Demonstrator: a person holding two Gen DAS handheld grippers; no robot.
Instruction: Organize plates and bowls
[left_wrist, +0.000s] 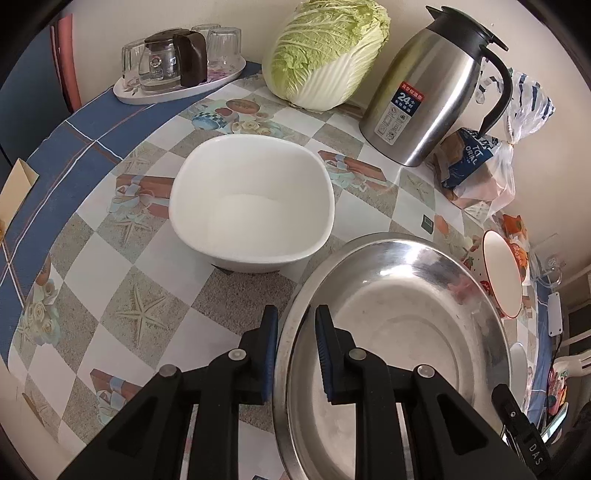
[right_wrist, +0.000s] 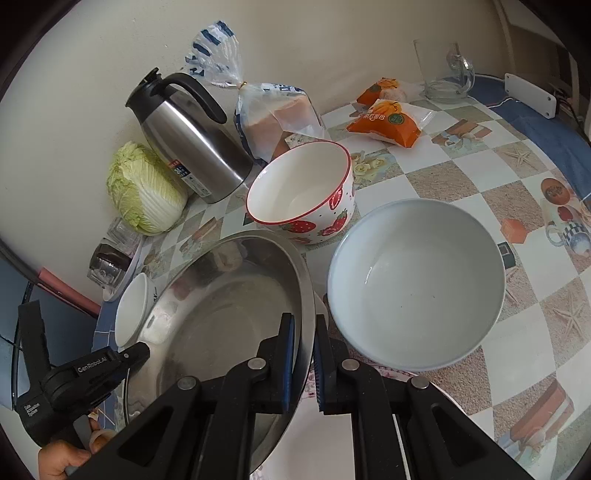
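Note:
A wide steel basin (left_wrist: 399, 332) fills the lower right of the left wrist view. My left gripper (left_wrist: 297, 314) is shut on its near rim, one pad inside and one outside. My right gripper (right_wrist: 304, 319) is shut on the opposite rim of the steel basin (right_wrist: 221, 314). The left gripper (right_wrist: 142, 350) and a hand show at the lower left of the right wrist view. A white square bowl (left_wrist: 251, 203) stands just beyond the basin. A strawberry-print bowl (right_wrist: 303, 192) and a pale grey bowl (right_wrist: 417, 280) sit to the basin's right. A white plate (right_wrist: 310, 446) lies under the right gripper.
Along the wall stand a steel thermos jug (left_wrist: 428, 92), a cabbage (left_wrist: 328, 51), a tray of glasses (left_wrist: 177, 70) and a bread bag (left_wrist: 476, 170). Orange snack packs (right_wrist: 388, 118), a glass mug (right_wrist: 443, 70) and a white power strip (right_wrist: 530, 94) sit far right.

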